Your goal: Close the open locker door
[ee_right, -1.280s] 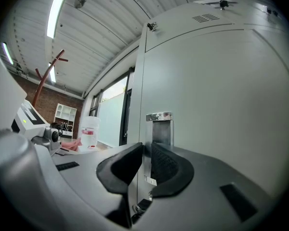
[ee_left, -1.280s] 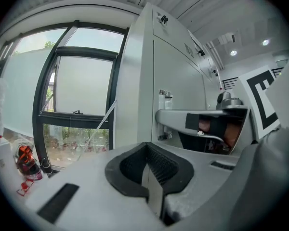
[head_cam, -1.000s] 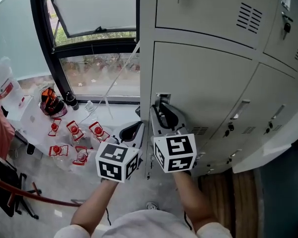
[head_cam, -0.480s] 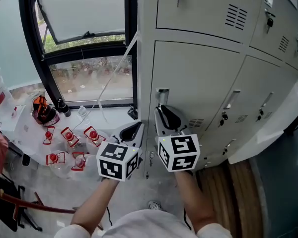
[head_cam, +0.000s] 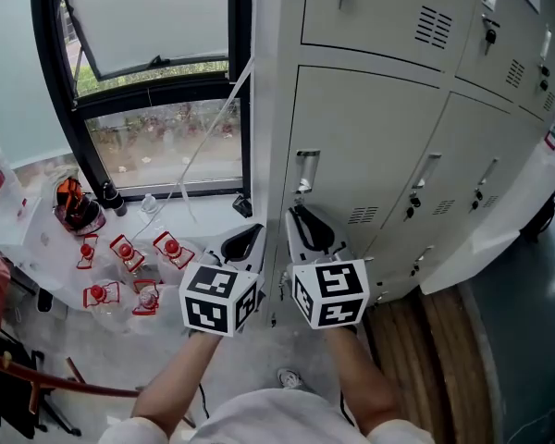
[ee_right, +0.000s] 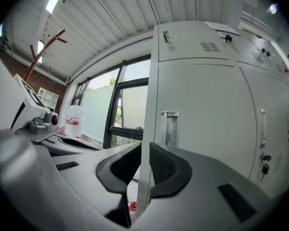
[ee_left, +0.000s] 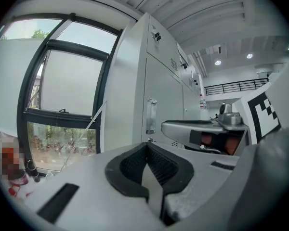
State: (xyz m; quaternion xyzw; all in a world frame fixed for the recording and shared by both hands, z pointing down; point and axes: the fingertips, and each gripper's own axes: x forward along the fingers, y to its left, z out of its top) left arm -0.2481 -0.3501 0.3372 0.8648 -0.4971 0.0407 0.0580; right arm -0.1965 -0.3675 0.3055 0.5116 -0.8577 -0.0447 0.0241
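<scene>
Straight ahead of the right gripper [head_cam: 303, 218] the locker door [head_cam: 370, 146] stands flush with the doors around it, so it is shut. Its metal handle [head_cam: 305, 169] is just above the jaw tips. The jaws of this gripper are a little apart and nothing is between the pads. They are near the door, but I cannot tell if they touch it. Just beside it, the left gripper [head_cam: 250, 239] has its jaws pressed together and empty, with the window [head_cam: 148, 128] further to its left.
</scene>
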